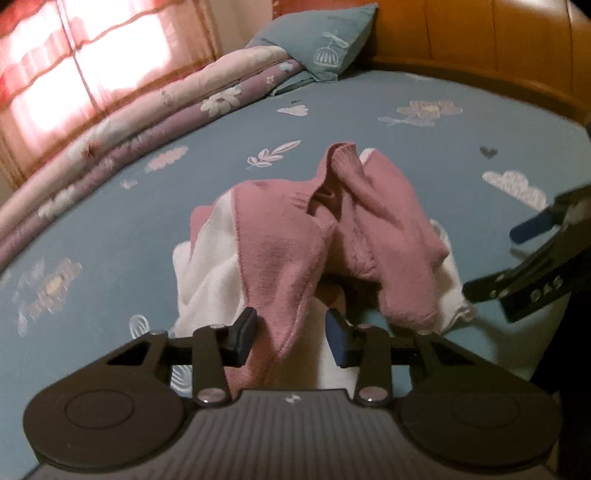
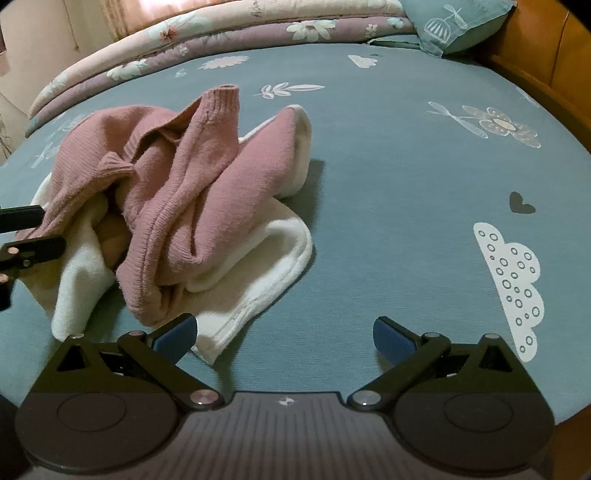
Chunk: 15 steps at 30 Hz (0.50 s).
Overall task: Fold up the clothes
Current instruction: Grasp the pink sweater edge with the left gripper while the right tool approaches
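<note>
left claw [image 1: 291, 339] half-closed round a pink sweater [image 1: 295, 236] edge, pads not quite touching it | right claw [image 2: 284, 332] spread wide, empty, just beside the sweater | sweater crumpled mid-bed [image 2: 388, 184], white cloth [image 2: 258, 266] underneath

Left gripper [image 1: 291, 338] straddles a fold of the crumpled pink knit sweater [image 1: 295, 236], but whether its pads press the knit cannot be told, and the fold's lower end is hidden behind the gripper body. White fleece garment [image 2: 255, 258] lies largely buried under the sweater; its shape is unreadable. Right gripper [image 1: 491, 262] is cut off by the right edge of the left wrist view and motion-blurred, and the teal printed pillow [image 2: 458, 26] is clipped by the top edge of the right wrist view.
</note>
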Available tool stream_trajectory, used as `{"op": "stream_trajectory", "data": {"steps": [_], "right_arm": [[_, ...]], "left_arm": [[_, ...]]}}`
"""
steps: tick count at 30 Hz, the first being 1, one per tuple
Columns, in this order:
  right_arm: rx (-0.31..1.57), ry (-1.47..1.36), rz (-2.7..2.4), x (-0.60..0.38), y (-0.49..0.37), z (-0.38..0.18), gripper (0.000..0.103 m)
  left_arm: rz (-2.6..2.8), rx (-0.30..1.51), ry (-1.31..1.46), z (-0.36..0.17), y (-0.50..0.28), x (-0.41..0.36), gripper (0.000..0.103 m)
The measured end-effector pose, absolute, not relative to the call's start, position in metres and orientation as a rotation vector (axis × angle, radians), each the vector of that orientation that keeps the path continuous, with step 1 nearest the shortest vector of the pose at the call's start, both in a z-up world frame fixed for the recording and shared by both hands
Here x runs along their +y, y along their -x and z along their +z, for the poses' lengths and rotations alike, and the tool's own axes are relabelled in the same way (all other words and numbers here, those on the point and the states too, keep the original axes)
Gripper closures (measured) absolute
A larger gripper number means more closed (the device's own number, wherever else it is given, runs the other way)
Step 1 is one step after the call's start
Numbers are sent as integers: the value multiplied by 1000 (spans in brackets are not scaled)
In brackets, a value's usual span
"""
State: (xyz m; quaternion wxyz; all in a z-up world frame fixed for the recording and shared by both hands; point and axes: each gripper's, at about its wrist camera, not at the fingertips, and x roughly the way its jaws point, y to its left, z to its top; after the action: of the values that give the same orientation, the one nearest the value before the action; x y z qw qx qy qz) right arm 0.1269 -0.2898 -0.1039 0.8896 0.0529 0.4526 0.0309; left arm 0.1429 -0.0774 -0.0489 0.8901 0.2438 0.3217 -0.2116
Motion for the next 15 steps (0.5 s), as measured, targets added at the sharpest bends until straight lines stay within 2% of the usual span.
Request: {"op": "stream_trajectory", "data": {"steps": [7, 10, 15], "right_arm": [[942, -112, 69, -288, -126, -101, 0], [939, -111, 73, -288, -124, -98, 0], [932, -107, 58, -289, -121, -95, 0]], "left_arm": [[-388, 550, -786, -63, -136, -103, 64], [-352, 533, -832, -66, -138, -107, 89], [-283, 539, -735, -51, -145, -84, 93]]}}
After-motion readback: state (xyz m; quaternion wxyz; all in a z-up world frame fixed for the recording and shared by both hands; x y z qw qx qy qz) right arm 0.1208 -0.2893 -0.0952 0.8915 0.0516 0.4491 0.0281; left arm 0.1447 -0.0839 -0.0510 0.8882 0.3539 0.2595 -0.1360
